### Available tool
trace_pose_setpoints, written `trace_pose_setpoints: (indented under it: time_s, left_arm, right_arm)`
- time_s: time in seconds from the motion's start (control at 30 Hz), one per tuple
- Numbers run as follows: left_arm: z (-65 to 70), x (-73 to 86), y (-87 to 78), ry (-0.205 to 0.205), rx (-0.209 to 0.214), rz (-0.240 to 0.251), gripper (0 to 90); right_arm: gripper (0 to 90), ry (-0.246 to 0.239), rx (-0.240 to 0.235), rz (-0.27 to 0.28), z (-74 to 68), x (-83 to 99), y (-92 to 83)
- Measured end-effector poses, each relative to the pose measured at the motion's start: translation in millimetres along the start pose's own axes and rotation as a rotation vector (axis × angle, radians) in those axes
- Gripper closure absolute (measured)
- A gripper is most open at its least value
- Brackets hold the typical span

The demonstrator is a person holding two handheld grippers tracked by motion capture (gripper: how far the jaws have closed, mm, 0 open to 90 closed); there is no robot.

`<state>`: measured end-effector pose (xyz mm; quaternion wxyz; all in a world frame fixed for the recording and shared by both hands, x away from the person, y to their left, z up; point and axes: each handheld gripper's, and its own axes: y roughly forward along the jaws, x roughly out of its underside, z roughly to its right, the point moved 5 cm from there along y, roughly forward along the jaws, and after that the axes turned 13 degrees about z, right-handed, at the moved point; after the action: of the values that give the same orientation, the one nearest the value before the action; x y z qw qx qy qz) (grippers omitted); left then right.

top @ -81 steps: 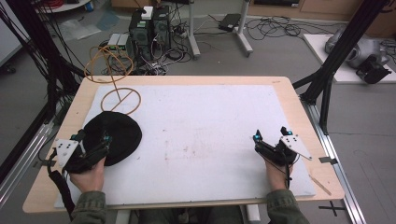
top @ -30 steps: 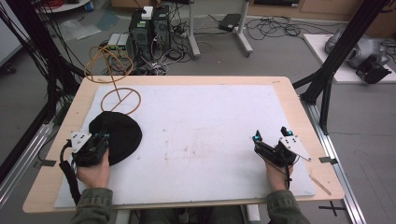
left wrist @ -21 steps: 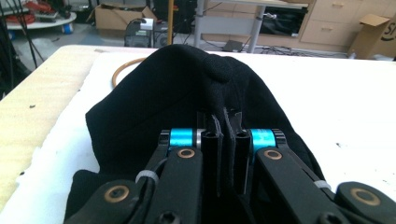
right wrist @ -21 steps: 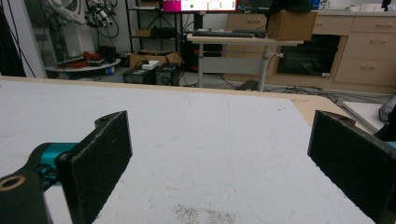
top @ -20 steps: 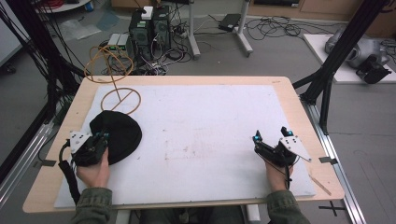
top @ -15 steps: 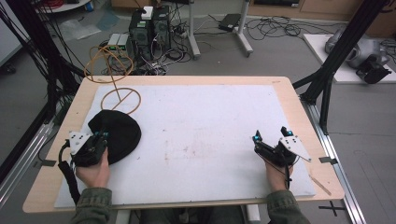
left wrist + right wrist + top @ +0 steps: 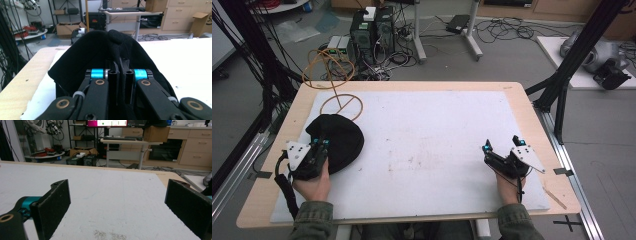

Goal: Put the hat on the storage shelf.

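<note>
A black knit hat point(image 7: 339, 137) lies at the left of the white mat point(image 7: 427, 140). My left gripper point(image 7: 323, 146) is at the hat's near edge, shut on a fold of its fabric. In the left gripper view the two jaws stand almost together with black cloth pinched between them, and the hat point(image 7: 110, 47) rises just beyond my left gripper point(image 7: 119, 68). My right gripper point(image 7: 502, 145) rests at the mat's right side, open, with nothing between its pads point(image 7: 53, 205); the right gripper point(image 7: 117, 202) looks across bare mat.
An orange cable loop point(image 7: 343, 102) lies on the table's far left corner, just behind the hat. The wooden table edge point(image 7: 522, 95) frames the mat. Computers and cables point(image 7: 372, 30) sit on the floor beyond, and black frame posts point(image 7: 562, 85) stand at both sides.
Since the earliest frame my left gripper has shifted right onto the hat's near edge, and the hat has bunched up smaller. In the last second little moved. The right gripper has stayed still.
</note>
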<state>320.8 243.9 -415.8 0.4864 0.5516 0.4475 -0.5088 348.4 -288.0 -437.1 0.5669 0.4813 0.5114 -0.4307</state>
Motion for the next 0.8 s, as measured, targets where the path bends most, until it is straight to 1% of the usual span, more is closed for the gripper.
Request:
trace_pose_setpoints:
  time_s: [0.03, 0.07, 0.17, 0.23, 0.27, 0.3, 0.33, 0.43, 0.53, 0.57, 0.73, 0.8]
  left_arm:
    - [3.4, -2.3, -0.2, 0.015, 0.009, 0.001, 87.1]
    - [3.4, -2.3, -0.2, 0.015, 0.009, 0.001, 87.1]
    - [5.8, -5.7, -1.2, 0.032, 0.012, 0.011, 87.1]
    - [6.1, -8.8, -1.9, 0.036, 0.008, 0.024, 87.1]
    - [6.3, -11.1, -2.1, 0.032, 0.005, 0.033, 87.1]
    - [5.9, -16.9, -2.9, 0.033, 0.006, 0.051, 87.1]
    - [5.9, -16.9, -2.9, 0.033, 0.006, 0.051, 87.1]
    - [4.4, -24.3, -2.0, 0.044, 0.0, 0.068, 87.1]
    - [2.1, -28.9, -0.8, 0.033, -0.009, 0.083, 87.1]
    - [1.4, -32.3, -1.0, 0.034, -0.01, 0.096, 87.1]
    - [0.9, -39.7, -1.1, 0.033, -0.002, 0.112, 87.1]
    - [0.3, -44.5, -1.3, 0.034, -0.006, 0.13, 87.2]
  right_arm:
    - [5.5, 0.001, 0.001, 0.001, 0.2, 0.0, 0.3]
    - [5.5, 0.001, 0.001, 0.001, 0.2, 0.0, 0.3]
    - [5.5, -0.004, -0.003, 0.005, 0.4, -0.2, 1.9]
    - [5.5, -0.007, -0.002, 0.009, 0.9, -0.4, 2.4]
    - [5.5, -0.007, -0.002, 0.01, 0.8, -0.5, 2.5]
    - [5.5, -0.004, -0.001, 0.009, 0.2, -0.4, 2.5]
    - [5.5, -0.004, -0.001, 0.009, 0.2, -0.4, 2.5]
    - [5.5, 0.002, -0.003, 0.012, -1.3, -0.7, 3.8]
    - [5.5, 0.002, -0.008, 0.012, -2.9, -0.4, 5.1]
    - [5.5, -0.007, -0.015, 0.014, -4.3, -0.1, 6.3]
    - [5.5, -0.003, -0.014, 0.013, -7.6, -0.2, 6.5]
    - [5.5, -0.011, -0.013, 0.016, -8.2, -0.6, 6.7]
